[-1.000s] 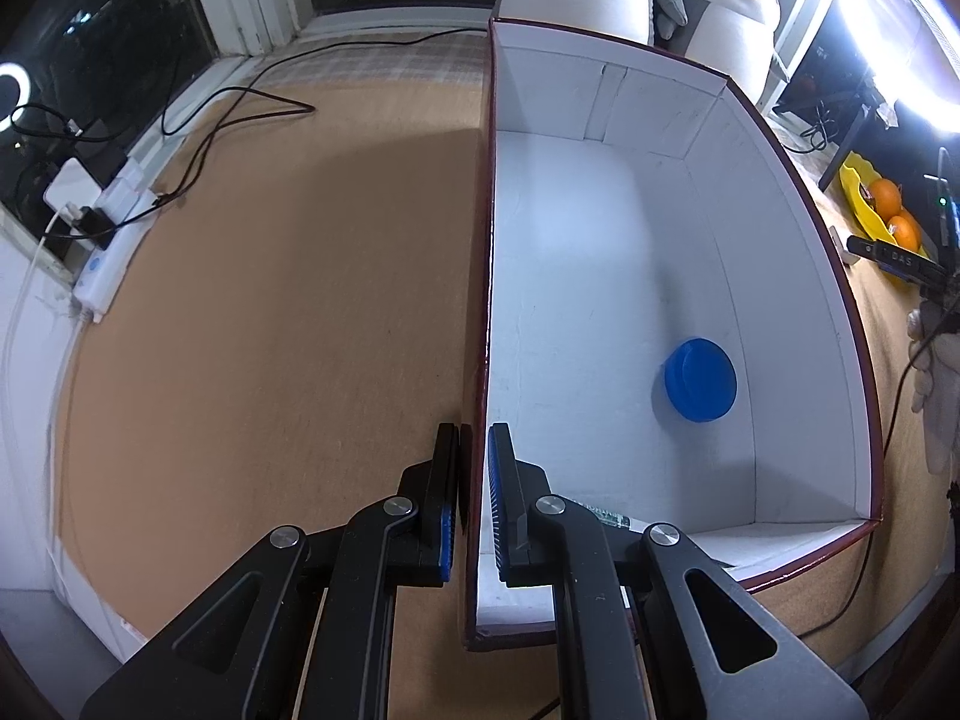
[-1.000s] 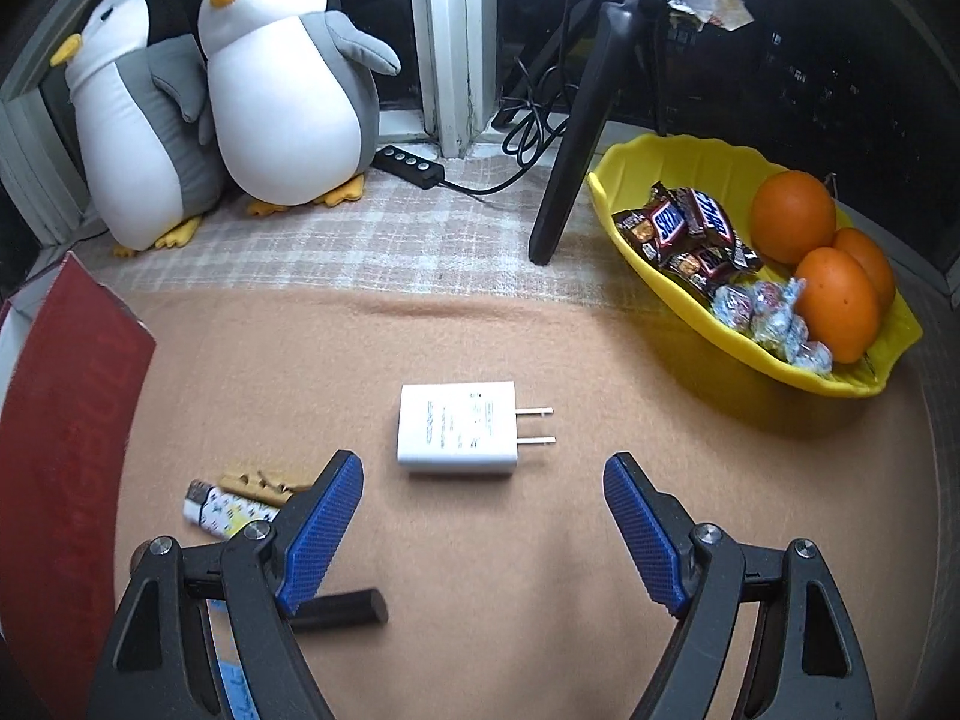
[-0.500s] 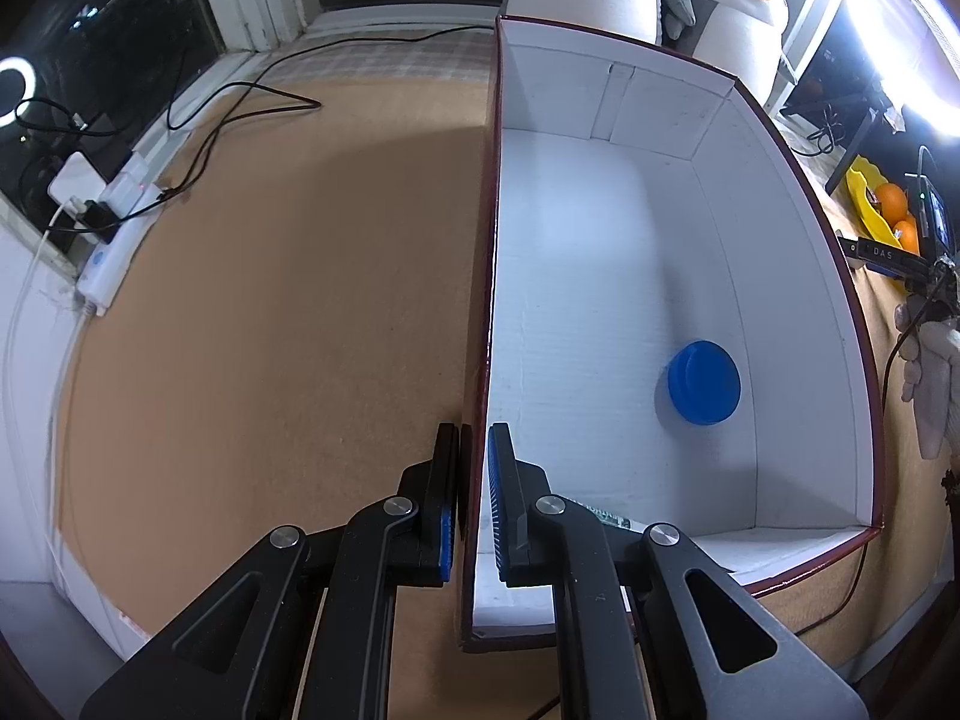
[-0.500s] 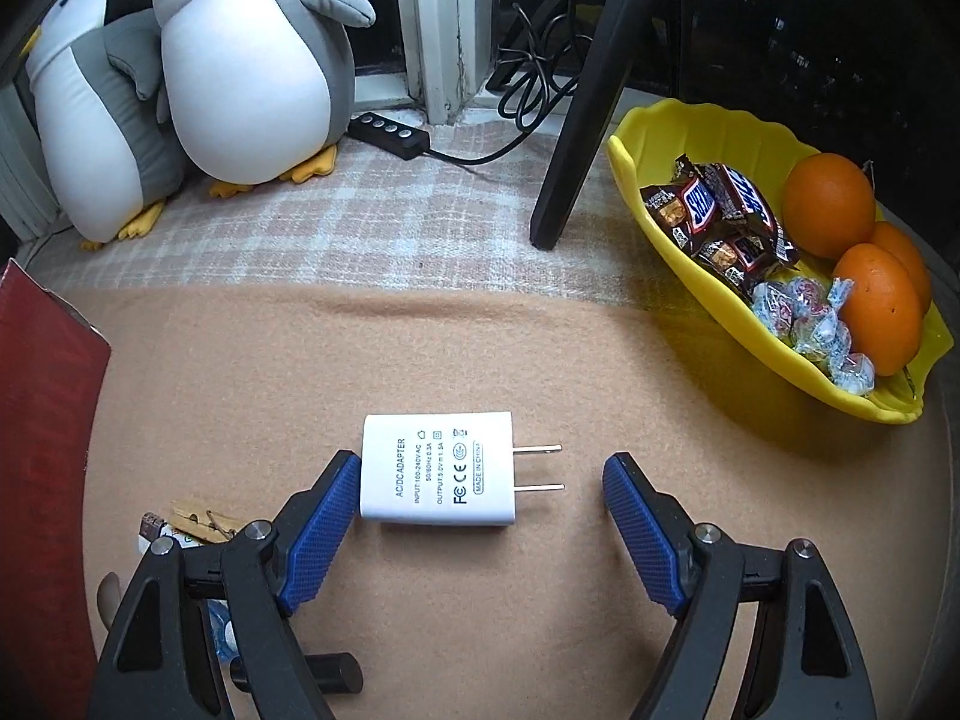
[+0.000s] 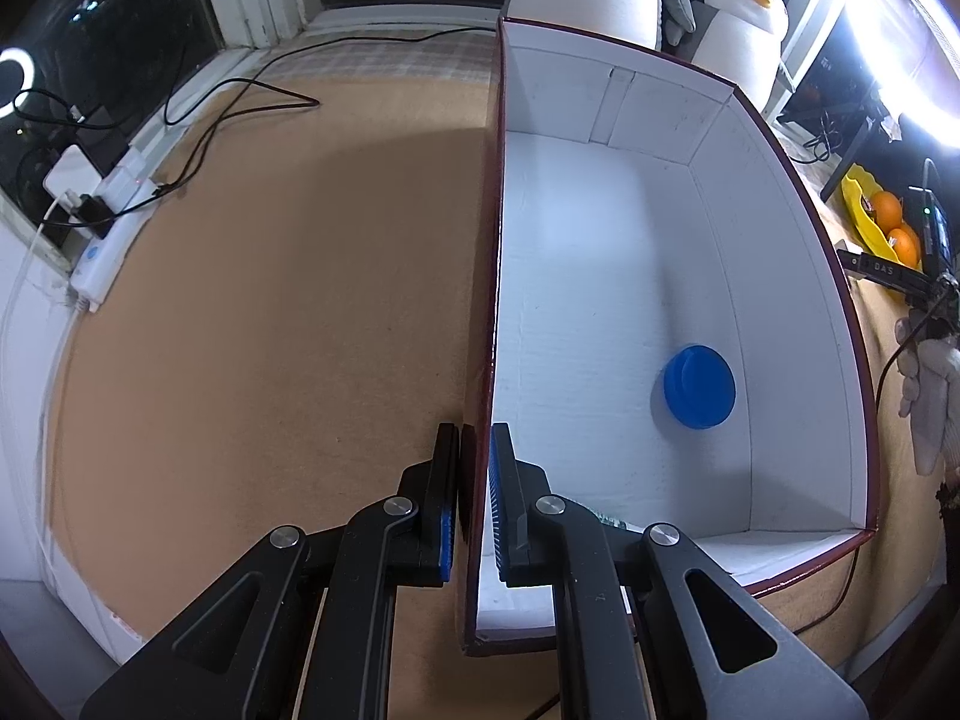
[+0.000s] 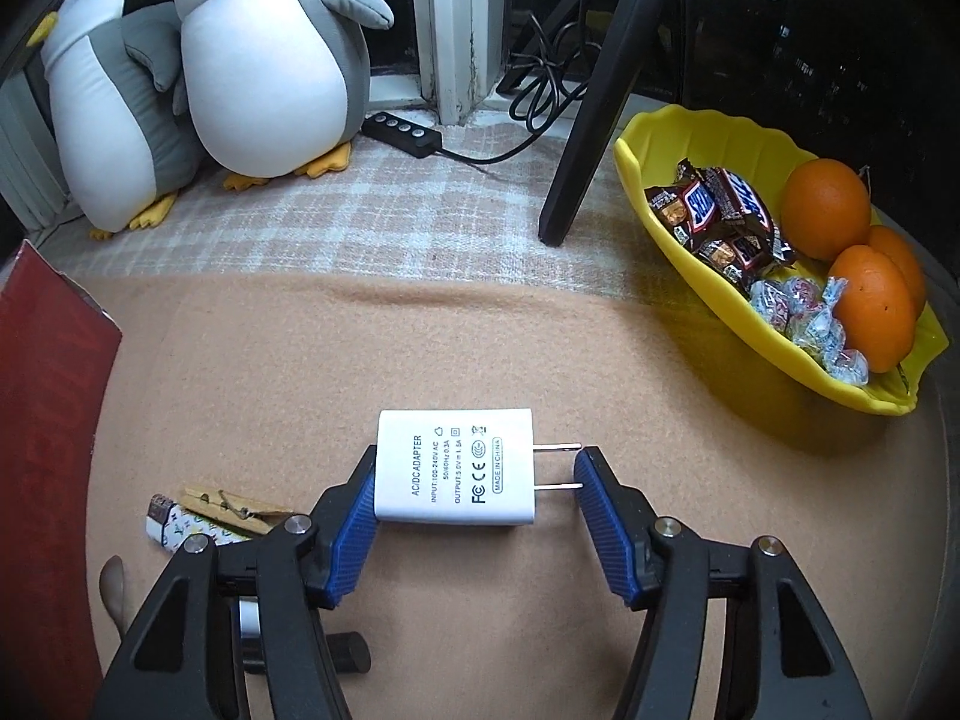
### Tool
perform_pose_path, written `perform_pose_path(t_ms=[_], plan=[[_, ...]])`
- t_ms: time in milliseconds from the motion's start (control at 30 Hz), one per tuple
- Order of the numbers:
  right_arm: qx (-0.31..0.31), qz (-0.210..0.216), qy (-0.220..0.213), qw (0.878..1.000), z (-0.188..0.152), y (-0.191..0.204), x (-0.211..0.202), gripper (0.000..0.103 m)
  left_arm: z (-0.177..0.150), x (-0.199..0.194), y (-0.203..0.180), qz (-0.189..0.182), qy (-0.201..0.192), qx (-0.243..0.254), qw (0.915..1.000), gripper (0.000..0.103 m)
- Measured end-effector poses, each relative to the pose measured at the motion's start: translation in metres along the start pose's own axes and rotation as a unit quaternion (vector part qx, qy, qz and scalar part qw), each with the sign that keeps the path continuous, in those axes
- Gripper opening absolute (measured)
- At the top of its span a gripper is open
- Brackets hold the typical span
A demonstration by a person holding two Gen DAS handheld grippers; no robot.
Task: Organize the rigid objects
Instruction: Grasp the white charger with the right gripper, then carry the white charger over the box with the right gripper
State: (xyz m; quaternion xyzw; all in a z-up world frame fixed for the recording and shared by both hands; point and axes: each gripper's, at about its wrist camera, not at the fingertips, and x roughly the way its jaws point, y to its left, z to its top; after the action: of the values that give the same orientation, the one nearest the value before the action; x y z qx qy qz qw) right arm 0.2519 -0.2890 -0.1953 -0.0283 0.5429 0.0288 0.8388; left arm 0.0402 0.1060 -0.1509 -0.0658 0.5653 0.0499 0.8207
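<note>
Nearest the right wrist camera, we find the right gripper [image 6: 474,492] straddling the white adapter [image 6: 454,466], which lies flat on the tan table cover [image 6: 480,348]. Its jaws are closing: a second ago they stood wide with the adapter lying clear beyond them; now the left pad touches the adapter's body and the right pad stands just at the prong tips. We cannot tell that both pads press yet.

Just left of that gripper we note a lighter [image 6: 180,525] with a wooden clothespin [image 6: 231,504] across it. Toward the far right edge sits a yellow bowl [image 6: 690,264] holding oranges [image 6: 827,208] and wrapped sweets. At the far edge two plush penguins [image 6: 264,60] stand on a checked cloth.

On the other side, the left gripper [image 5: 476,498] is clamped tight on the near left wall of the red box [image 5: 495,240], one finger outside and one inside, unchanged from a second ago. A blue disc [image 5: 699,387] lies on the box's white floor near its right wall. A gloved hand [image 5: 930,390] shows beyond the box's right side.
</note>
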Motion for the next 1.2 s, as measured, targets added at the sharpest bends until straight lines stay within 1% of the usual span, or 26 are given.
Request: perform_pose_path(t_ms=[167, 333, 467, 633, 800, 1067, 1200], plan=[[-0.011, 0.004, -0.018, 1.000, -0.004, 0.006, -0.023, 0.059, 0.001, 0.001, 0.000, -0.001, -0.001, 0.000, 1.0000, 0.008], [-0.020, 0.024, -0.042, 0.999, -0.011, 0.020, -0.056, 0.059, 0.001, 0.001, -0.001, -0.002, -0.004, 0.003, 1.0000, 0.008], [-0.031, 0.048, -0.059, 0.997, -0.018, 0.039, -0.084, 0.059, 0.000, 0.001, -0.001, -0.003, -0.007, 0.005, 1.0000, 0.008], [-0.053, 0.085, -0.076, 0.992, -0.028, 0.071, -0.118, 0.059, 0.000, 0.001, 0.001, -0.006, -0.010, 0.005, 0.9999, 0.008], [-0.089, 0.124, -0.085, 0.985, -0.041, 0.116, -0.144, 0.059, 0.000, 0.001, 0.002, -0.009, -0.011, 0.003, 0.9999, 0.008], [-0.158, 0.163, -0.078, 0.971, -0.071, 0.182, -0.163, 0.059, 0.001, 0.001, 0.000, -0.009, -0.013, 0.008, 0.9998, 0.008], [-0.192, 0.165, -0.075, 0.965, -0.086, 0.210, -0.163, 0.059, 0.001, 0.002, 0.000, -0.010, -0.015, 0.009, 0.9998, 0.008]])
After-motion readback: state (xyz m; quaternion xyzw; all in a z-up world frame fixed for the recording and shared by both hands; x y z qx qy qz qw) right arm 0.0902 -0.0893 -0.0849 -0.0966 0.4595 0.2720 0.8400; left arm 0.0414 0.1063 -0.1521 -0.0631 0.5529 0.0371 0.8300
